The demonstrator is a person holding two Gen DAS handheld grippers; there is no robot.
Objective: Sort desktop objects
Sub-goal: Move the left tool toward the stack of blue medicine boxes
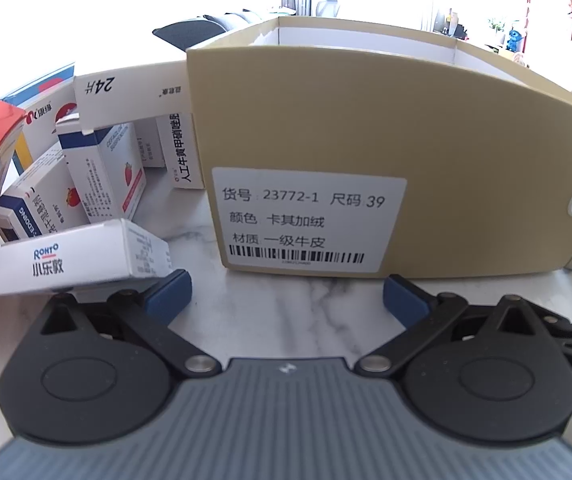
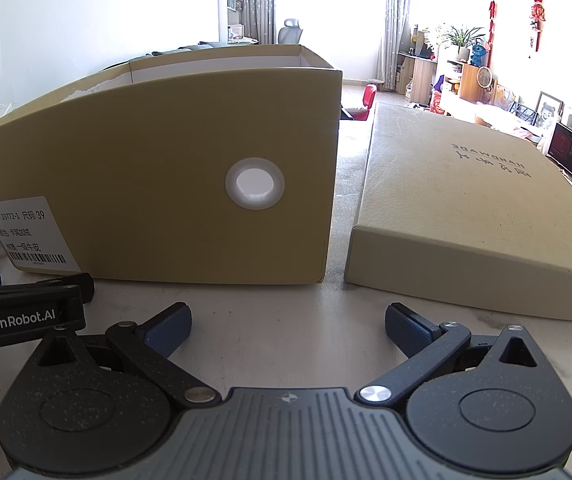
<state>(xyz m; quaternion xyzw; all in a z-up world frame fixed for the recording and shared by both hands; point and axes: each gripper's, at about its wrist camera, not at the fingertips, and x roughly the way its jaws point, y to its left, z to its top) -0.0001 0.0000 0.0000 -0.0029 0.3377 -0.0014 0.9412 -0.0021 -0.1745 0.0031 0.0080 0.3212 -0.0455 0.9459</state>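
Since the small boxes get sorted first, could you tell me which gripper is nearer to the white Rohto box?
Left. The left gripper has the Rohto box just beside its left finger; the right gripper faces the shoe box, farther right.

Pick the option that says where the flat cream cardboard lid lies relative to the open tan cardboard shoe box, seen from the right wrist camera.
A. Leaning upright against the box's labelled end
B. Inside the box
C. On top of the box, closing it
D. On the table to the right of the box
D: the flat cream cardboard lid lies flat on the table to the right of the open tan cardboard shoe box, with a narrow gap between them.
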